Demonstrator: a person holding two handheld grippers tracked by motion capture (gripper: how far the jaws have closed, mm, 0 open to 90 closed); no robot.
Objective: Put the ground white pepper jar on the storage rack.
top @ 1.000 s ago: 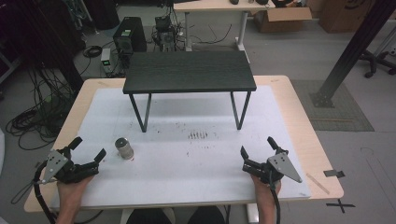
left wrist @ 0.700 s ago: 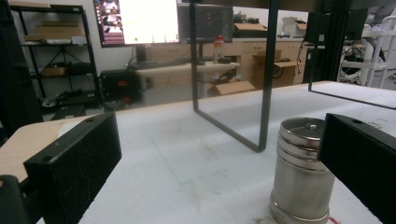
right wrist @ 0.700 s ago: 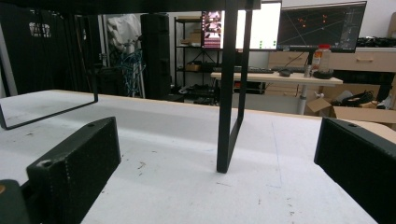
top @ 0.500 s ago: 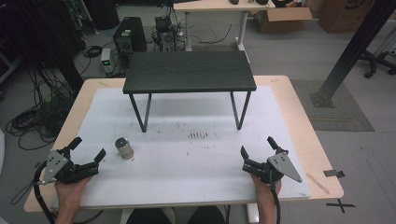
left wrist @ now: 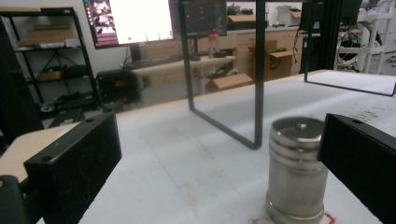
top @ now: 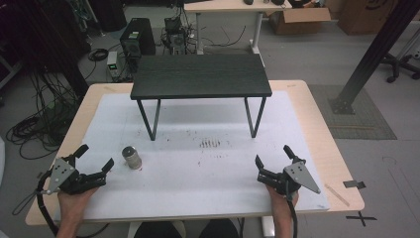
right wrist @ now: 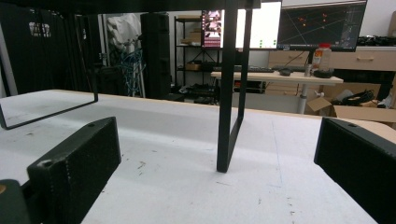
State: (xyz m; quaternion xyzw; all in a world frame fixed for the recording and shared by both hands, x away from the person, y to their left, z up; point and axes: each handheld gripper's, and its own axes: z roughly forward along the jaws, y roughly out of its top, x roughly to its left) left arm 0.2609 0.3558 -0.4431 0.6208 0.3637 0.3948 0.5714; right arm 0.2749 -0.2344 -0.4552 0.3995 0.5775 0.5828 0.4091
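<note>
At the lower left of the high view I hold the left gripper (top: pixel 94 157) with jaws wide apart, gripping nothing. Just right of it the ribbed metal canister (top: pixel 131 157) stands upright on the white table cover (top: pixel 198 168). At the lower right, my right gripper (top: pixel 272 156) is equally spread and empty.

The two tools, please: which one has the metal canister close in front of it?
The left tool. The metal canister stands upright just ahead of its open jaws, toward the right one. The right tool, also open, faces bare white mat and a leg of the black stand.
</note>
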